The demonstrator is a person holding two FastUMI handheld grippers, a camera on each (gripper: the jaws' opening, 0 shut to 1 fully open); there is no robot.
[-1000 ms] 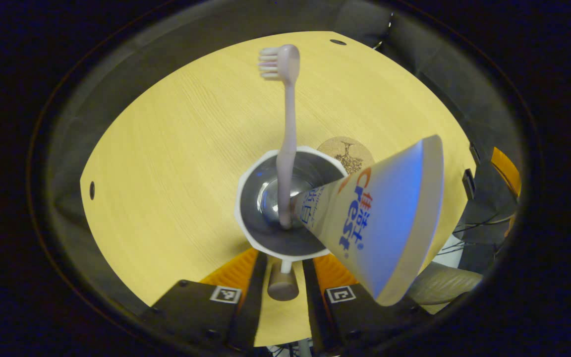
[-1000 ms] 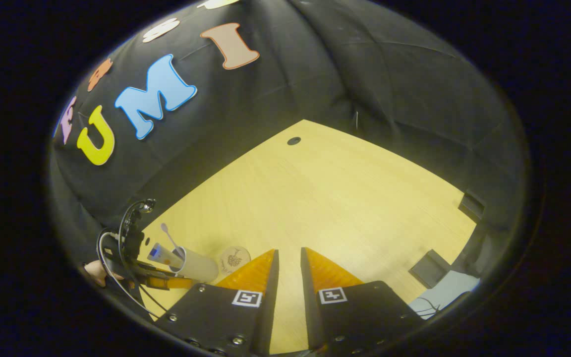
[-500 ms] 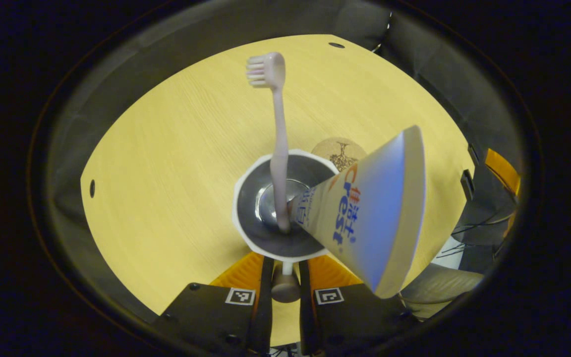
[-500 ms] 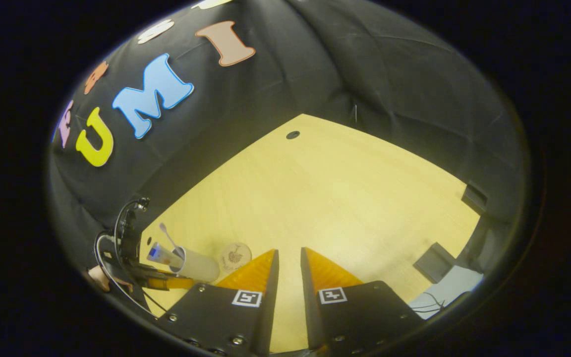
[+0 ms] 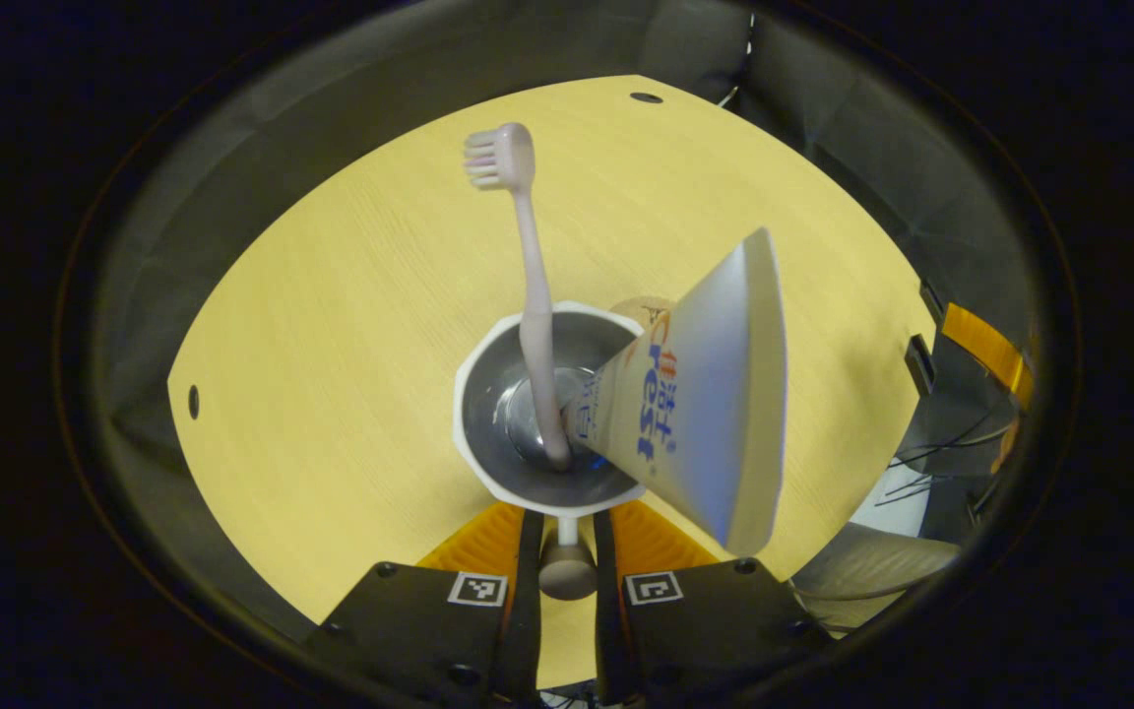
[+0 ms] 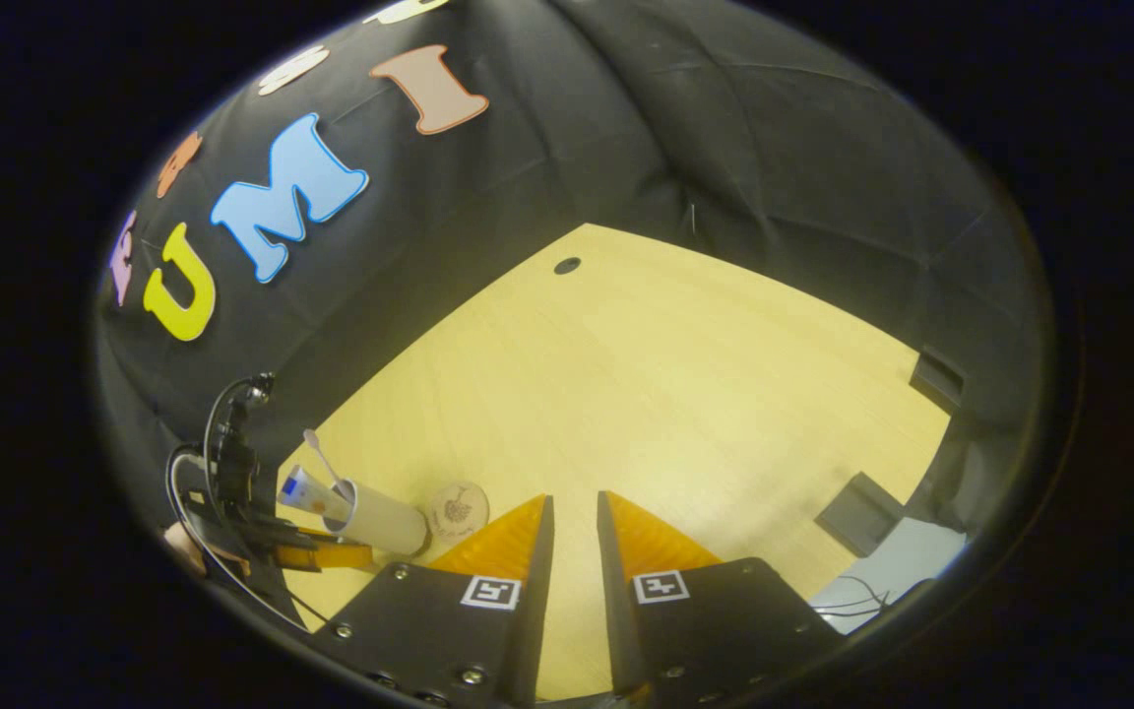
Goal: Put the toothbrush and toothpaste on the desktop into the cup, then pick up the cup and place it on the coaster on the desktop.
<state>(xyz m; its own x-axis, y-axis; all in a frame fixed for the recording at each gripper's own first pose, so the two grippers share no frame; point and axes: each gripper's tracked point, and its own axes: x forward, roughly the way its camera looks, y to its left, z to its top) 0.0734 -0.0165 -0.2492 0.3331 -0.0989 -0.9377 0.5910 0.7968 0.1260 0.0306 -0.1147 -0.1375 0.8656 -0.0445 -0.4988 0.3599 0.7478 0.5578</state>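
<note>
Here, in the left gripper view, my left gripper [image 5: 564, 527] looks straight down into the cup [image 5: 488, 394], its two fingers pinching the cup's handle knob at the near rim. The toothbrush [image 5: 526, 286] stands inside the cup, bristles up and leaning away from me, its foot on the shiny bottom. The toothpaste [image 5: 705, 394] sits beside it, narrow end down in the cup and the wide crimped end flaring toward the right. Just past the far rim, a sliver of the coaster [image 5: 648, 307] peeks out between cup and tube, flat on the desk [image 5: 331, 325]. In the right gripper view, my right gripper [image 6: 572, 537] hangs over the bare desk with its jaws nearly together and nothing between them. Far to the left, the cup [image 6: 380, 517] with brush and paste shows held by the other gripper, and the coaster [image 6: 457, 509] lies just beside it on the wood.
</note>
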